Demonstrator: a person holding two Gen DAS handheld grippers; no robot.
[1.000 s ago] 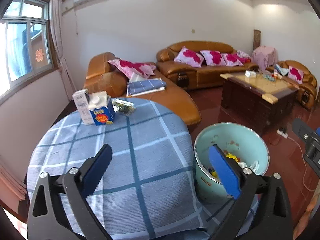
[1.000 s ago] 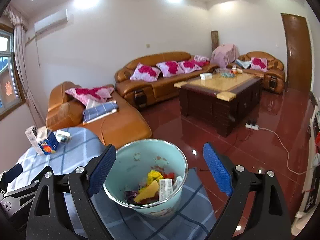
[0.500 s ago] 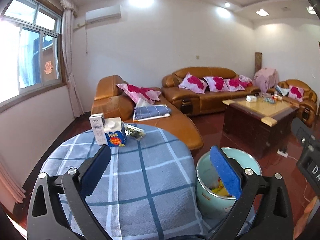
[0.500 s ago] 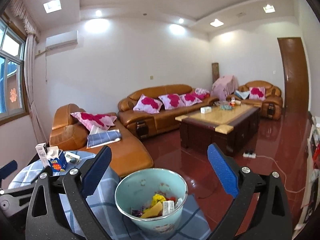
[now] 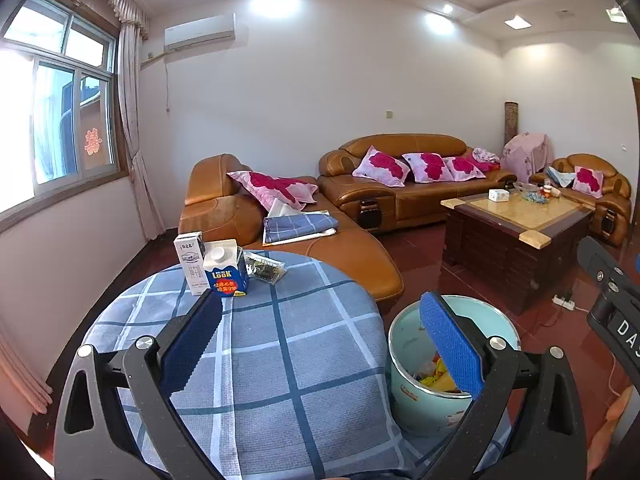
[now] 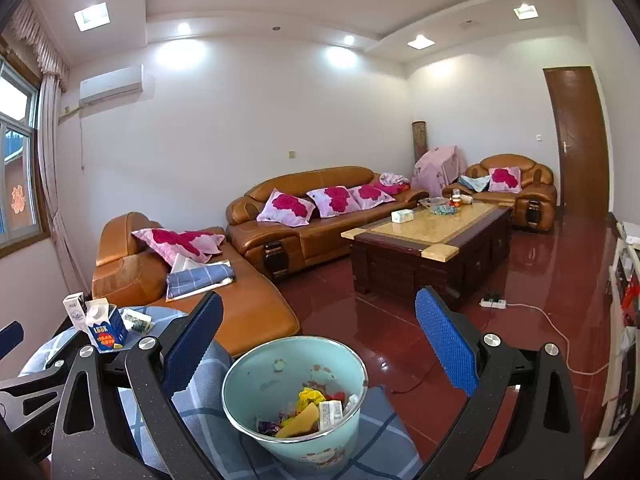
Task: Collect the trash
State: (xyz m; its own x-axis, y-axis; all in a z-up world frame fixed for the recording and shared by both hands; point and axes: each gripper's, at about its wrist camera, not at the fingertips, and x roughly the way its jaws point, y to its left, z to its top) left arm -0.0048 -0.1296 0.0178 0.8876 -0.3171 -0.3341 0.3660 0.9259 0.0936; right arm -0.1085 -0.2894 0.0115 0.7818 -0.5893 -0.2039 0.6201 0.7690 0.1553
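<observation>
A pale green bin [image 5: 424, 404] [image 6: 296, 424] stands at the right edge of the round table with the blue checked cloth [image 5: 280, 340], holding several colourful wrappers. At the table's far side stand a white carton [image 5: 191, 262], a blue carton [image 5: 226, 272] [image 6: 106, 328] and a clear snack wrapper [image 5: 265, 267]. My left gripper [image 5: 320, 340] is open and empty above the cloth, well short of the cartons. My right gripper [image 6: 320, 340] is open and empty, raised above the bin.
Brown leather sofas [image 5: 400, 184] with pink cushions line the wall. A dark coffee table [image 5: 516, 228] stands on the red floor, with a power strip and cable [image 6: 496, 303] beside it. A folded blue cloth [image 5: 300, 224] lies on the chaise behind the round table.
Both grippers have lifted and tilted upward, so the table and bin sit lower in view and more ceiling shows. Both stayed open and empty.
</observation>
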